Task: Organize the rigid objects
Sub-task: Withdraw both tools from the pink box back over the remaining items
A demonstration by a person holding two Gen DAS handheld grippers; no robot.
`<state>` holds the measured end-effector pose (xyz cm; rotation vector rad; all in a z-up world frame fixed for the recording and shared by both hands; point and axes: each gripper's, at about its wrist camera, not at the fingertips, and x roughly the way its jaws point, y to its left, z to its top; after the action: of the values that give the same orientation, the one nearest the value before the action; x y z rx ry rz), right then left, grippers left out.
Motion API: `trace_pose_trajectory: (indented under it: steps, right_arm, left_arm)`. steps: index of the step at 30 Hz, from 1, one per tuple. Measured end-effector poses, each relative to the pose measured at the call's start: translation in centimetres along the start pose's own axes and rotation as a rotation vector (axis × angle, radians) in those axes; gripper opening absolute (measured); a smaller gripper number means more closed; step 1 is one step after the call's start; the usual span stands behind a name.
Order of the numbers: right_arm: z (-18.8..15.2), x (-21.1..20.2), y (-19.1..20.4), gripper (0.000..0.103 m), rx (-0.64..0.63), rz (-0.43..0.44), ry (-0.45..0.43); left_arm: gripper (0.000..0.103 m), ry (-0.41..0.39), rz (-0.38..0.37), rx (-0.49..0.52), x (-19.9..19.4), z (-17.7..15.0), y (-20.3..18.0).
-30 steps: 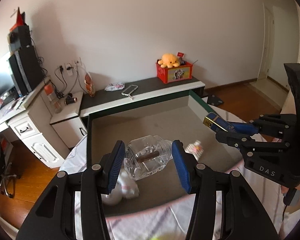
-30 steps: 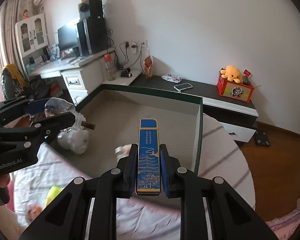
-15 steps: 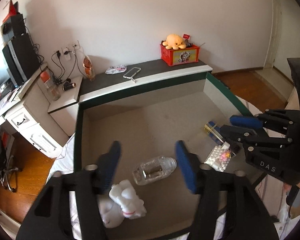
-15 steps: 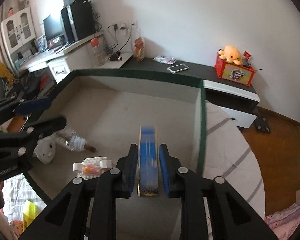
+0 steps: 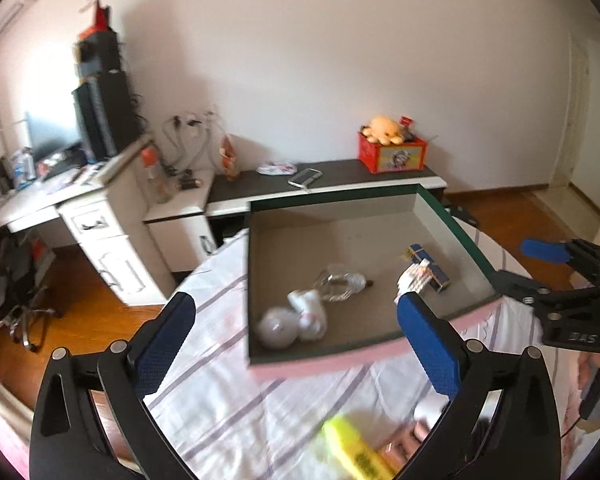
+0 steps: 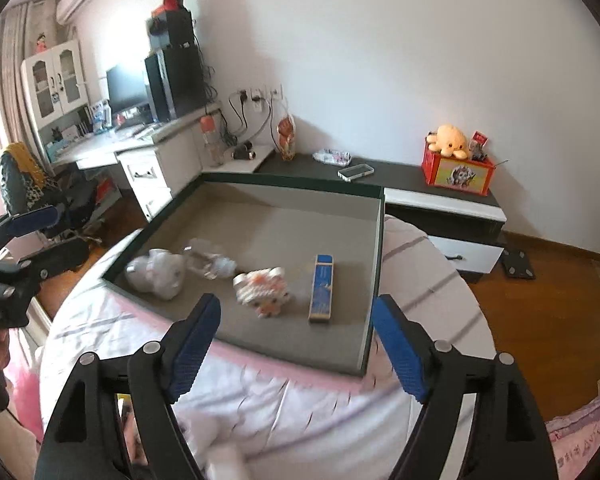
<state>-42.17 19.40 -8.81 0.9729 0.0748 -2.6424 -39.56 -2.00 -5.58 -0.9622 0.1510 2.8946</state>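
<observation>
Hovering just short of the shallow tray [image 6: 374, 280], both empty: left gripper [image 5: 296, 312] and right gripper [image 6: 296, 320], jaws just spread wide. Inside the tray: blue box [image 6: 321, 288] by its right wall, clear bottle [image 5: 340, 286] mid-floor, block toy [image 6: 265, 288] between them.

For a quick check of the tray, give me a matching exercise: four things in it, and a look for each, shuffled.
Things:
1. slim box
2. bottle
3. block figure
4. plush toy

Looks:
A. clear, lying on its side
B. white and soft, near the tray's left corner
C. blue with gold ends, lying flat
D. white bricks with orange spots

Pairs: 1-C, 2-A, 3-D, 4-B
</observation>
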Motion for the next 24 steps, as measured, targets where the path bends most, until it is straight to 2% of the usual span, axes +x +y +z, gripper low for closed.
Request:
trace_pose_trajectory:
  steps: [3, 11, 17, 21, 24]
  right_arm:
    - [-1.3, -3.1, 1.0, 0.081, -0.002, -0.005, -0.033]
    - [-5.3, -9.3, 3.0, 0.088, 0.014, -0.07, -0.122]
    - [-8.0, -12.0, 4.1, 0.089, 0.05, -0.1, -0.143]
    - [-9.2, -13.2, 4.7, 0.089, 0.067, -0.111, -0.146]
    - [-9.9, -14.2, 5.2, 0.089, 0.069, -0.115, -0.157]
  left_arm:
    - [0.103, -0.033, 0.035, -0.016, -3.0, -1.3, 0.1]
    - [0.103, -0.086, 0.039, -0.066, -9.9, -6.3, -0.5]
    - [0.103, -0.09, 0.065, -0.053, -12.9, -9.2, -1.1]
    - [0.103, -0.108, 0.099, -0.068, -14.6, -10.0, -1.0]
    - [0.103, -0.115, 0.095, -0.075, -15.6, -10.6, -1.1]
